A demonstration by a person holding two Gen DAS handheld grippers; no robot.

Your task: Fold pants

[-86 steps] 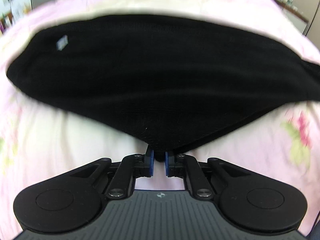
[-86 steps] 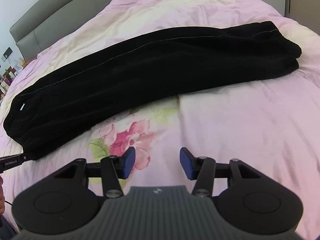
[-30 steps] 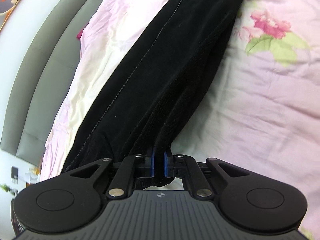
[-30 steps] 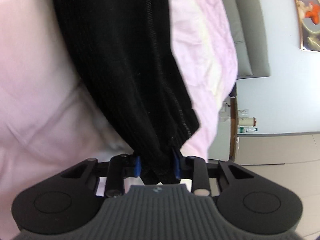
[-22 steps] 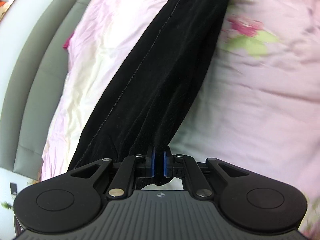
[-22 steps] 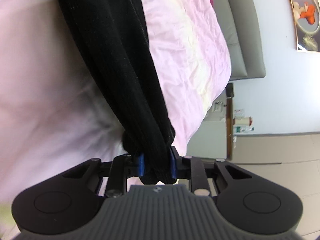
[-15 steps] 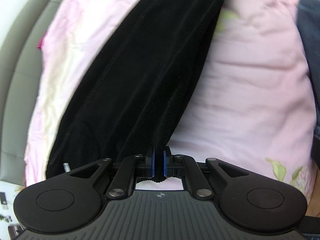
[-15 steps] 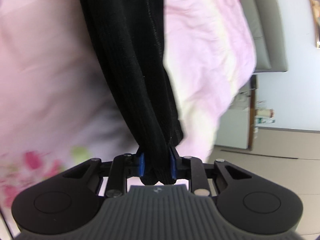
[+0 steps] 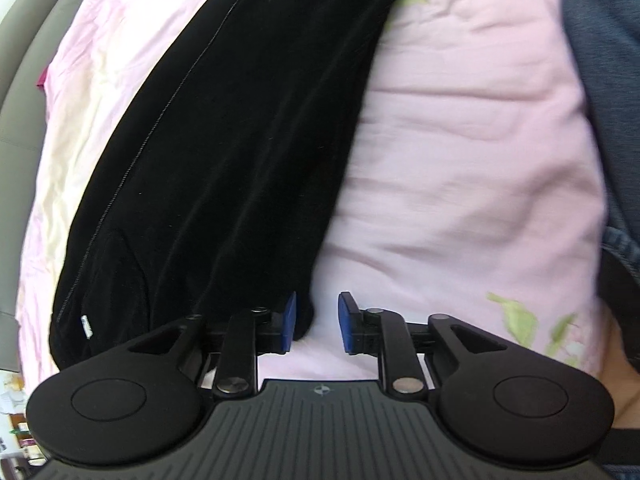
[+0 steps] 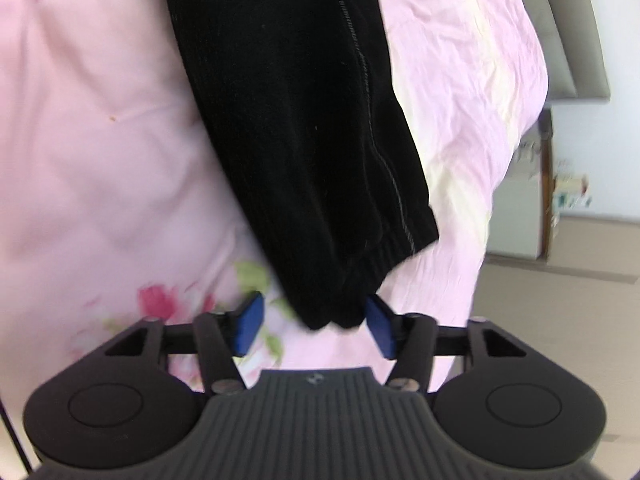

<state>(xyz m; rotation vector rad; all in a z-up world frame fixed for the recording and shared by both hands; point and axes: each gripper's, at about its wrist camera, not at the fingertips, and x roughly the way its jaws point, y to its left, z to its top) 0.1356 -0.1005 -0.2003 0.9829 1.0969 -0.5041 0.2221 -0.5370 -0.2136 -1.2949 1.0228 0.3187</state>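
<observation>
Since the earlier frame, both grips have been released: the left gripper (image 9: 317, 322) and right gripper (image 10: 312, 324) are held with fingers parted. Black pants (image 9: 240, 140) are laid lengthwise on the pink bedspread (image 9: 460, 180), their ends just ahead of the fingertips.

A home bedroom. Shown by a bed (image 9: 460, 160) under a pink floral duvet (image 10: 100, 140) and a grey padded headboard (image 10: 576, 40). Cluttered bedside shelf (image 10: 568, 192) against a pale wall.
</observation>
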